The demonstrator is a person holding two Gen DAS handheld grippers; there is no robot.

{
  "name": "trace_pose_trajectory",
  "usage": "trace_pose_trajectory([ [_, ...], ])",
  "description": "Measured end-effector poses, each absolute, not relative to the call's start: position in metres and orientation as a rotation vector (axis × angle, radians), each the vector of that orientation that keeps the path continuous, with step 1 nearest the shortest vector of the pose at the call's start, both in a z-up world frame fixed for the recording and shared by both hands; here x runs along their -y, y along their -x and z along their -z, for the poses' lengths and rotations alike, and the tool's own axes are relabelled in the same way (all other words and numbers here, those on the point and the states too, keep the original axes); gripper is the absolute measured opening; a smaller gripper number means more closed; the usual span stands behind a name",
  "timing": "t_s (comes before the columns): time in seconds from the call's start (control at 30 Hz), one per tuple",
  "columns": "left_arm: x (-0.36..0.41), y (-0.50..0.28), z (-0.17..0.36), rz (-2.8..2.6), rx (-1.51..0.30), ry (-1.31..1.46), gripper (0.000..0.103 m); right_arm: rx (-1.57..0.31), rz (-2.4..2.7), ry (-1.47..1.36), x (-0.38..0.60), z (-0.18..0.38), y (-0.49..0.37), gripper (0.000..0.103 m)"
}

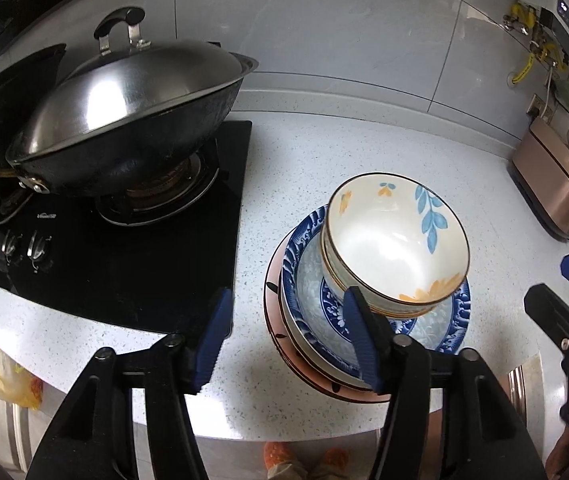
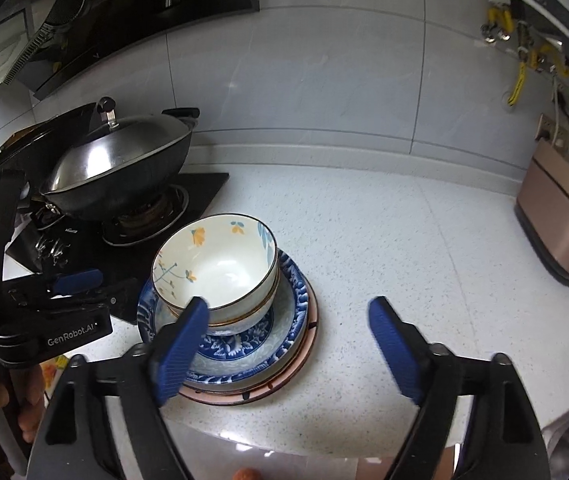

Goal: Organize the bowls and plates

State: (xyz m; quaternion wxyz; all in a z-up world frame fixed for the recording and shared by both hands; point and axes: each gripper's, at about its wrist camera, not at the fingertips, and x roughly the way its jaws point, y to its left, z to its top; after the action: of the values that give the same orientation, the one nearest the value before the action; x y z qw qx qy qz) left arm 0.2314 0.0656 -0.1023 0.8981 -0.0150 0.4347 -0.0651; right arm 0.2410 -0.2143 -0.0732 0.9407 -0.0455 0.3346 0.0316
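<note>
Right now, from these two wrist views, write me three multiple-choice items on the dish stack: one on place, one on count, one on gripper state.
1. Where does the stack of dishes stand?
A. on the stove
B. on the speckled counter, right of the stove
C. inside the wok

2. How many floral bowls are nested on top?
A. two
B. four
C. none

3. How do the left gripper and right gripper stand?
A. both clamped on a bowl
B. one holds a plate
C. both open, holding nothing

Key: 1 B, counter shows all round the bottom plate. 2 A, two rims show, one inside the other. 3 C, nothing is pressed between either pair of blue pads.
</note>
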Motion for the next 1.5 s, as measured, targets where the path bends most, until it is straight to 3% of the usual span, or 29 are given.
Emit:
trace_pose_trajectory([
  [0.17, -0.057, -0.217, 0.095, 0.138, -0.876, 0.014, 0.062, -0.676, -0.043, 0.086, 0.215, 0.074, -0.225, 0.103],
  [0.63, -0.044, -0.16, 0.079, 0.093, -0.833, -0.004, 0.068, -0.592, 0.0, 0.089, 0.229, 0.062, -0.151, 0.103],
  [0.77, -0.042, -0.14, 0.076, 0.104, -0.819, -0.005, 0.075, -0.582, 0.005, 0.087, 0.229, 0.059, -0.126, 0.103],
  [1.2, -0.033, -0.077, 0.061, 0.09, -0.74, -0.046, 0.081, -0.558, 0.032, 0.079, 0.227, 0.052, -0.042, 0.103],
  [1.3, -0.032, -0.058, 0.054, 0.074, -0.702, -0.057, 0.088, -0.551, 0.027, 0.082, 0.224, 0.052, -0.023, 0.103],
  [1.5, -0.035, -0.03, 0.041, 0.074, -0.639, -0.061, 0.089, -0.541, 0.042, 0.063, 0.22, 0.05, 0.009, 0.103],
])
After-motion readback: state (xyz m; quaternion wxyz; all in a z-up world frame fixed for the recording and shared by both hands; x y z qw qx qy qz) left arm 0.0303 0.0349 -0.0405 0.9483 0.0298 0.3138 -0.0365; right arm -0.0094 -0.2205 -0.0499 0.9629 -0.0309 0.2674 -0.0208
